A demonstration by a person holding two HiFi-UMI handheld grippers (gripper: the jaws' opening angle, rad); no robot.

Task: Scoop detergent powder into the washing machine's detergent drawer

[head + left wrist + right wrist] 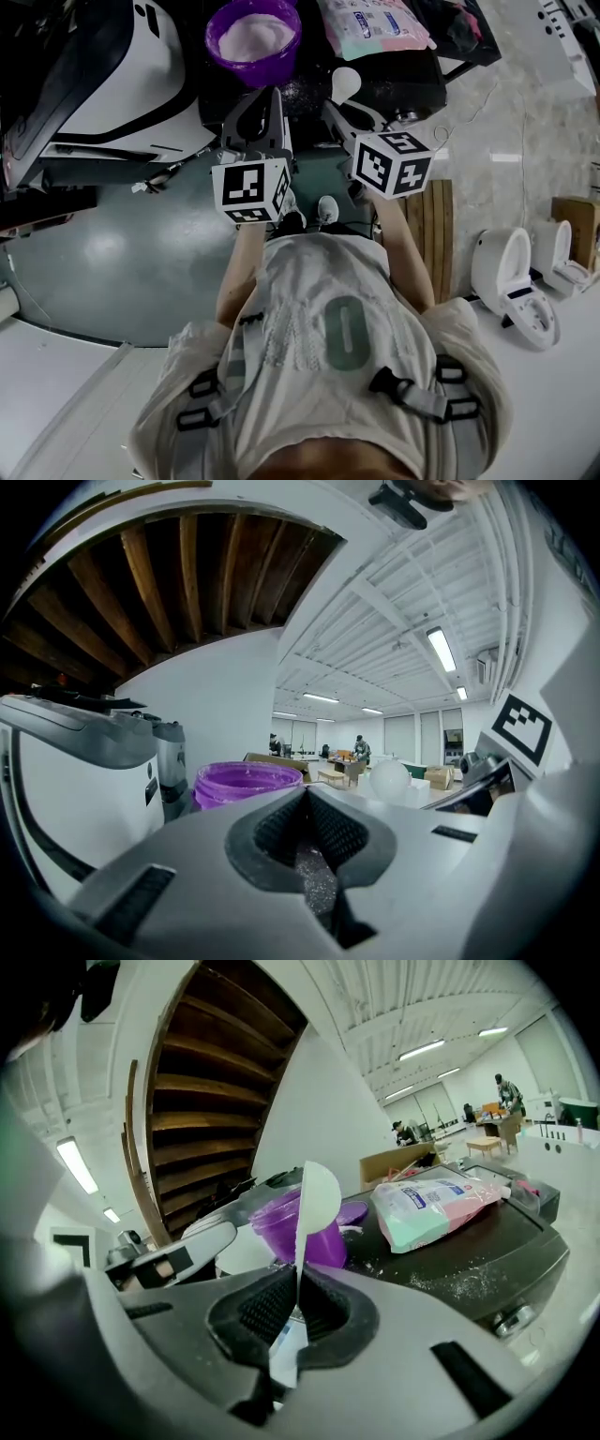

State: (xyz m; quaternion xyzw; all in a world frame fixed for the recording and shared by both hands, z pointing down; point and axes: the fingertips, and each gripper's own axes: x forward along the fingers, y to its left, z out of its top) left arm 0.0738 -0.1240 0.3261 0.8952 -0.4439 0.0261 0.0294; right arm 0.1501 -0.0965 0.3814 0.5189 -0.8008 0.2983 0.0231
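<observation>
A purple tub [253, 37] of white powder stands on the dark table top [412, 84], straight beyond both grippers. In the left gripper view the purple tub [246, 782] is close ahead. My left gripper [267, 96] is shut with nothing in it; powder grains cling to its pads [314, 874]. My right gripper [339, 108] is shut on the handle of a white scoop [345, 82], whose bowl points toward the tub. The scoop [314, 1206] shows edge-on and upright in the right gripper view. The white washing machine [112, 75] is at the left; I cannot make out its drawer.
A pink and green detergent bag [375, 23] lies on the table right of the tub, with spilled powder [478, 1279] near the table's edge. White toilet fixtures [516, 281] and a wooden board [439, 234] stand on the floor at the right.
</observation>
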